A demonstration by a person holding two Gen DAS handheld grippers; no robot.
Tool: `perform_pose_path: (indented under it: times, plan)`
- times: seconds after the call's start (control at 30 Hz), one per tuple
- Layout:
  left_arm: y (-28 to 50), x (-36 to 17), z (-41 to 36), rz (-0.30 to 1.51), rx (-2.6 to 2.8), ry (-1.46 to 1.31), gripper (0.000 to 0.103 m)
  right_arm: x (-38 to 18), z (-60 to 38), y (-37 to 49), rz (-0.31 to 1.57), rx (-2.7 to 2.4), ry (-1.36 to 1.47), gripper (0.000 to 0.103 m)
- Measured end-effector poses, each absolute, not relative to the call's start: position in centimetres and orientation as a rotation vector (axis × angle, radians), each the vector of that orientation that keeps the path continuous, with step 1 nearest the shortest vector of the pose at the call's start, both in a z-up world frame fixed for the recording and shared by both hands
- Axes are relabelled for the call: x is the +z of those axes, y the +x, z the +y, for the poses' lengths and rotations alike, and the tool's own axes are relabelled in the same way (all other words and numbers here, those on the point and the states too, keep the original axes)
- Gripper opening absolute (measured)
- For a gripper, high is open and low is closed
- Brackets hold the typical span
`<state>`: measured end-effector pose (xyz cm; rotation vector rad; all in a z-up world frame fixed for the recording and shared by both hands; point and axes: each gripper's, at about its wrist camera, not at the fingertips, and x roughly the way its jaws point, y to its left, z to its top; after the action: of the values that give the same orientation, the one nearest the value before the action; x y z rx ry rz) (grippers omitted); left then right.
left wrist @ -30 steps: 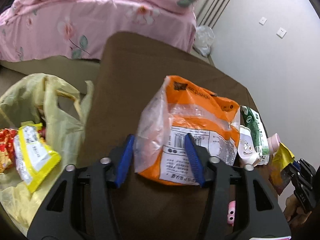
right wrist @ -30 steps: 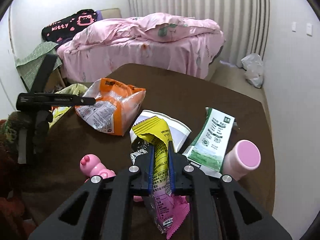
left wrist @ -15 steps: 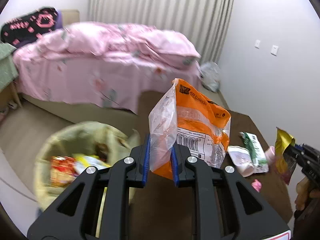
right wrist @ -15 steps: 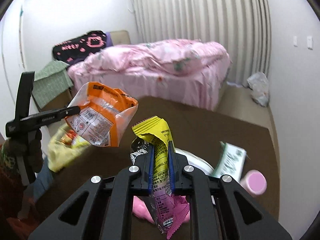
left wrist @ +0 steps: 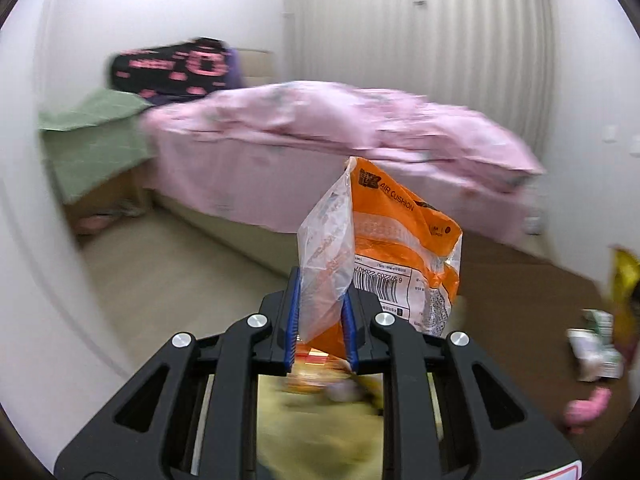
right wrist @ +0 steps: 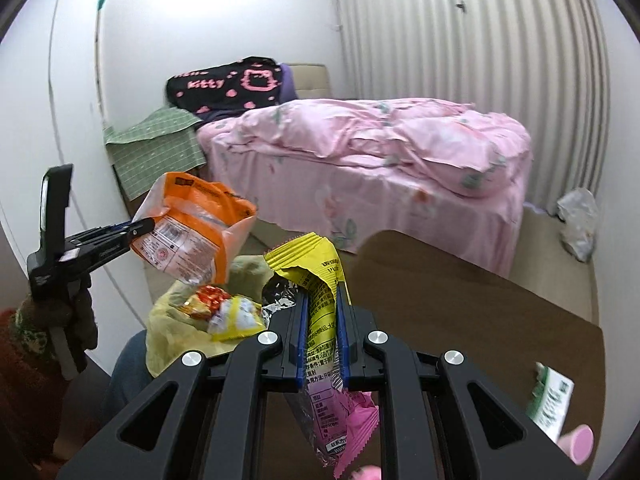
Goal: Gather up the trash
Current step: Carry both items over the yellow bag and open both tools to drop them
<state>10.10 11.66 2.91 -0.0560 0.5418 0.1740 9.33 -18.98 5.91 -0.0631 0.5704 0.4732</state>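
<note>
My left gripper [left wrist: 320, 320] is shut on an orange and clear plastic bag [left wrist: 384, 248] and holds it in the air. In the right wrist view the bag [right wrist: 192, 228] hangs just above the yellow trash bag [right wrist: 180, 332], which holds several wrappers. My right gripper [right wrist: 322, 336] is shut on a yellow and pink snack wrapper [right wrist: 320, 280], beside the trash bag and above the brown table [right wrist: 460, 312]. The trash bag shows blurred under the left gripper [left wrist: 320, 420].
A pink bed [right wrist: 380, 160] stands behind the table. A green carton [right wrist: 552, 400], a pink cap [right wrist: 578, 444] and a pink toy [left wrist: 588, 404] lie on the table at the right. A white plastic bag [right wrist: 576, 220] sits on the floor by the wall.
Both grippers have lifted their trash off the table and swung left. The orange bag now hangs over the yellow trash bag, and the yellow wrapper is close beside it.
</note>
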Motion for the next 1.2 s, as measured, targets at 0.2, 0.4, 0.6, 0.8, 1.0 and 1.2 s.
perform_pose_path:
  times: [0.2,0.4,0.6,0.8,1.0,1.2]
  plan:
    - [11.0,-1.2,13.6,0.616,0.319,0.031,0.018,5.1,-14.3,13.1,0.585,0.566,-0.05,0.013]
    - [13.1,-7.1,13.7,0.78,0.212,0.001,0.018,3.6,-9.2,17.8,0.639,0.713,0.051,0.013]
    - [13.6,-10.5,13.4,0.876,0.073,-0.076,0.018,0.2,-4.2,22.1,0.753,0.799,0.103,0.013]
    - [13.3,-10.9,13.3,0.886,0.026,-0.12,0.018,-3.7,-0.2,24.5,0.864,0.846,0.113,0.013]
    - [13.5,-10.5,15.4,0.864,0.053,-0.253,0.018,-8.2,1.5,25.9,1.022,0.78,-0.046,0.013]
    - [14.7,-10.8,14.5,0.886,0.0,-0.259,0.018,-9.8,0.4,25.9,1.063,0.719,-0.112,0.013]
